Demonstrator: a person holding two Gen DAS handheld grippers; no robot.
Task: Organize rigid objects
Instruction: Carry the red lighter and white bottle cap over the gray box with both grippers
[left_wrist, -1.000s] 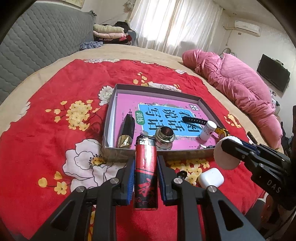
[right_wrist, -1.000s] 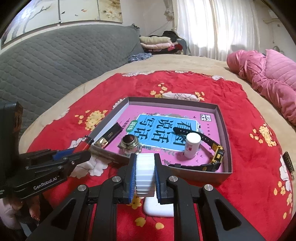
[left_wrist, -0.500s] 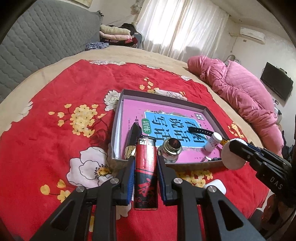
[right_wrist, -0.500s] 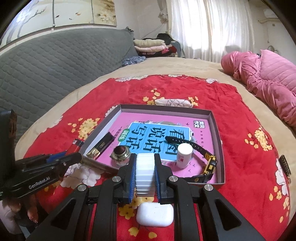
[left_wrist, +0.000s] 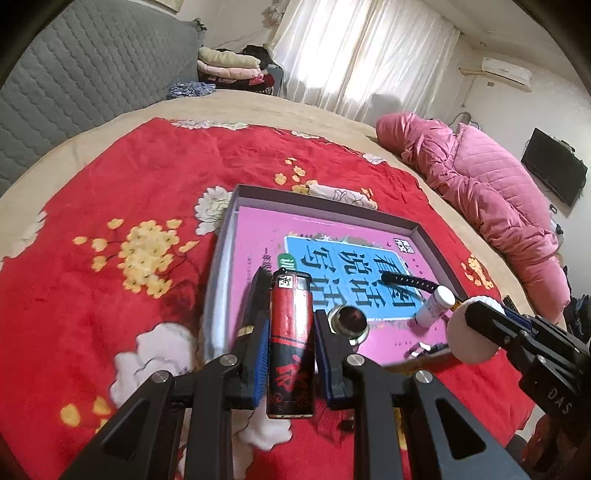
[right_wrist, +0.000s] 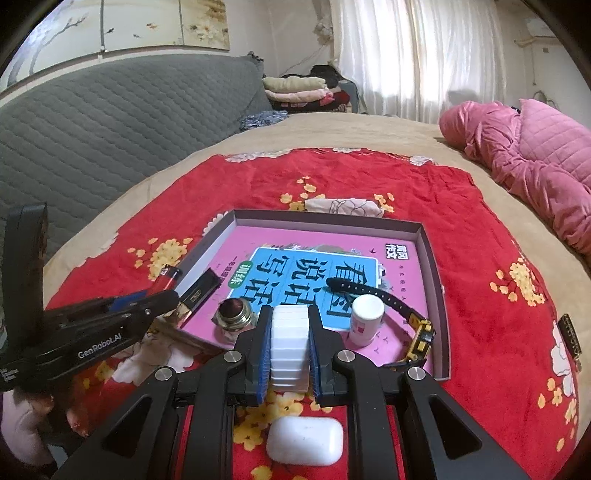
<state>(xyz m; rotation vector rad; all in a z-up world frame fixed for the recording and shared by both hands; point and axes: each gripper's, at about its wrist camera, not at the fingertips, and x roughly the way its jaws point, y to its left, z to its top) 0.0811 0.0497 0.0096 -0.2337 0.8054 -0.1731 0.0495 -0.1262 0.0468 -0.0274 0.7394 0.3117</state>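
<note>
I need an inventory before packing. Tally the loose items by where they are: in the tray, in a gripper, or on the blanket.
In the tray: 4 (watch, white bottle, metal cap, black-gold case)
In grippers: 2 (red lighter, white ribbed piece)
On the blanket: 1 (earbud case)
Total: 7

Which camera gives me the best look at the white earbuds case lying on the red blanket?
The right wrist view. The white earbuds case lies whole and unobstructed on the red blanket, just below the right gripper holding the ridged white roll. The left wrist view does not show the case.
</note>
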